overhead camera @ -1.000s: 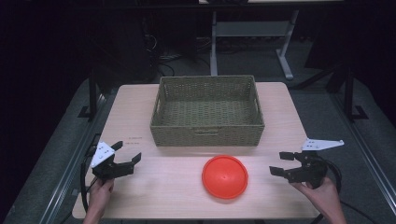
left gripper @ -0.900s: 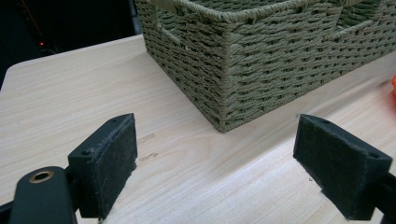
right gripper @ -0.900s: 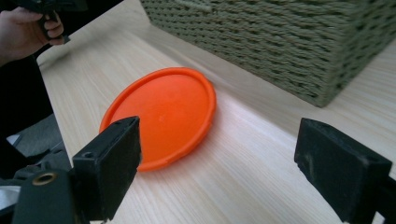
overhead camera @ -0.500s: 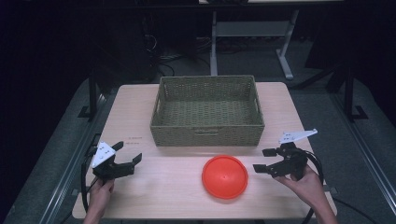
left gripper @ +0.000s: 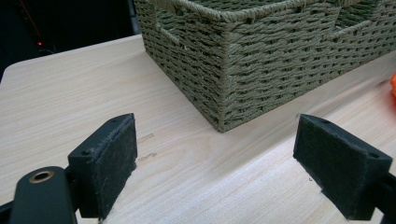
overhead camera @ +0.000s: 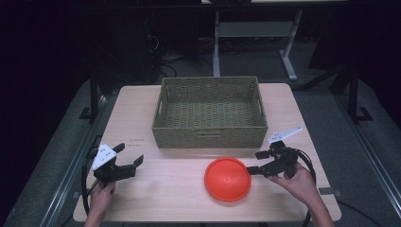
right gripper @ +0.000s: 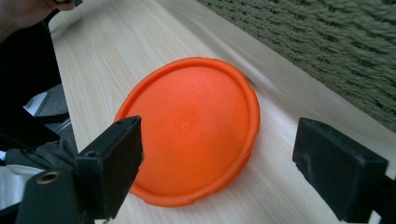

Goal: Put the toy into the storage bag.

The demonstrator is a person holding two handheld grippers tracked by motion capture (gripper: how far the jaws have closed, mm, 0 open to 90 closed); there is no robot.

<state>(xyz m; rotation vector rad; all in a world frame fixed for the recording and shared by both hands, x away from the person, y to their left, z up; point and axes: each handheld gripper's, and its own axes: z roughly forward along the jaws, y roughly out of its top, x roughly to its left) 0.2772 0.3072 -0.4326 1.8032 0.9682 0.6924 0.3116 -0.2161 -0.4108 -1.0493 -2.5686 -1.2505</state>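
Since a second ago the right gripper has slid in from the bench's right edge toward the middle, and its lower jaw tip now sits at the rim of the orange disc, while the left gripper has not shifted. Starting at the left: that left gripper rests on the bench near its left edge, jaws spread wide with nothing between them — in the left gripper view they frame bare wood and the near corner of the woven basket. The basket stands at mid-bench toward the far side, empty as far as the high view shows. Just in front of it, apart from its near wall, the disc lies dome-up and flat on the bench. In the right gripper view the jaws stand open, one at each side of the disc's near part, not yet touching it. The risk, as I judge it, lies in the disc's shape — low, smooth and flush with the wood, so its rim gives the pads little to bite. Closing too high could let the jaws skate over the dome; pushing in could shove the disc against the basket wall instead of lifting it.
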